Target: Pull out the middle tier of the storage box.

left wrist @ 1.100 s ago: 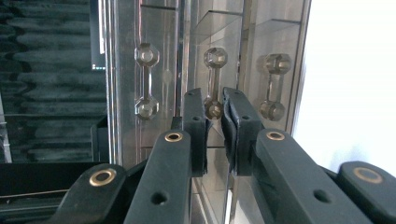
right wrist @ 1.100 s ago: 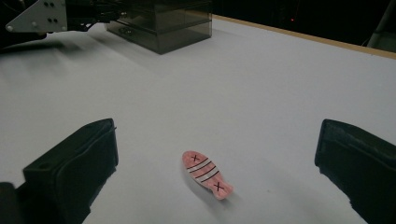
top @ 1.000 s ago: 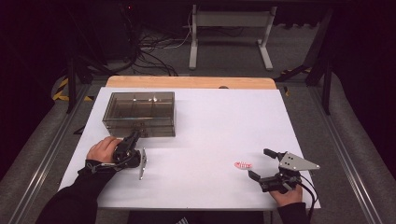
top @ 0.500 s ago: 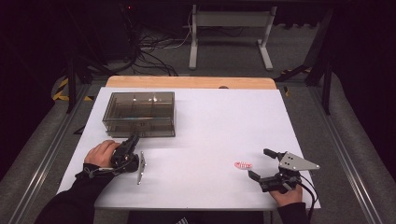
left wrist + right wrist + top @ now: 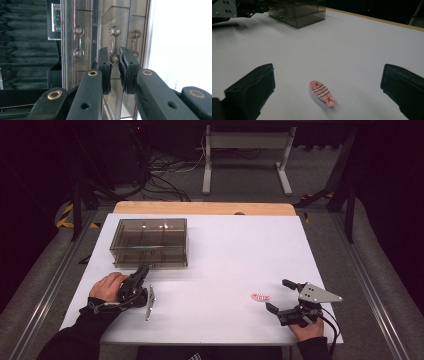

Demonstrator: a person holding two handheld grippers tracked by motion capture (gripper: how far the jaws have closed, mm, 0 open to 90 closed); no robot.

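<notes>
Right hand-held gripper (image 5: 281, 296) jaws wide apart, small pink striped fish-shaped piece (image 5: 260, 297) just ahead on white worktop (image 5: 235, 255). Left hand-held gripper (image 5: 141, 276) has crept toward smoky clear plastic drawer box (image 5: 150, 241), jaws narrowed near drawer handle (image 5: 113, 44), nothing gripped yet; drawer pull likely next.

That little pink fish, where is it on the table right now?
The pink fish lies flat on the white table toward its near right side in the high view, just ahead of the open right hand-held gripper, untouched, and far from the clear drawer box.
</notes>
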